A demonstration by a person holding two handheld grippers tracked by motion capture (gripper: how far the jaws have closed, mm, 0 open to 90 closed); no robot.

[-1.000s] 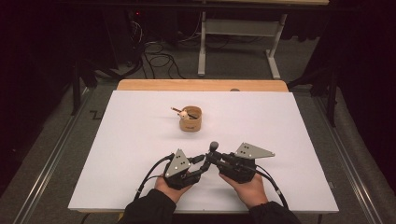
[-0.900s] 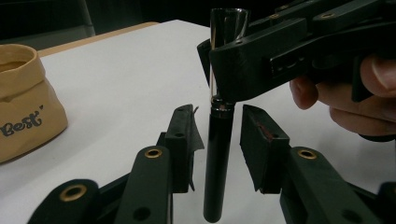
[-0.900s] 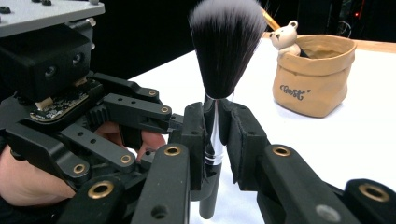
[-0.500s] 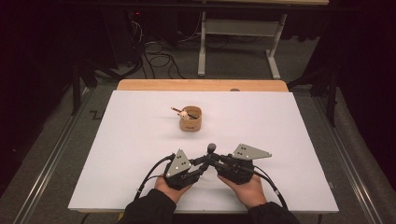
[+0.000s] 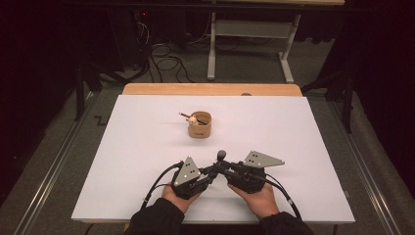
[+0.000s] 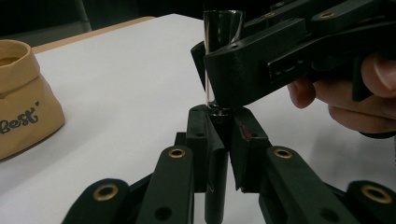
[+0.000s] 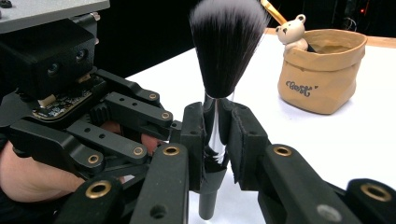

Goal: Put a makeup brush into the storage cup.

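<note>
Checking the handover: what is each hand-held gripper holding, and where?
Both clamp the makeup brush: right hand-held gripper on its shiny ferrule, left hand-held gripper on the black handle below.

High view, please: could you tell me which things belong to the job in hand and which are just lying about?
In the job:
- brush, upright, gripped by both
- left gripper
- right gripper

Lying about:
- tan pot, with a bear-topped stick in it
- frame on the floor beyond the table
- floor cables

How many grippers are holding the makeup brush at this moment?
2. The right gripper clamps the makeup brush on its shiny ferrule under the bristles; the left gripper, whose jaws have just been closing, clamps the handle lower down. The brush stands upright near the table's front edge.
</note>
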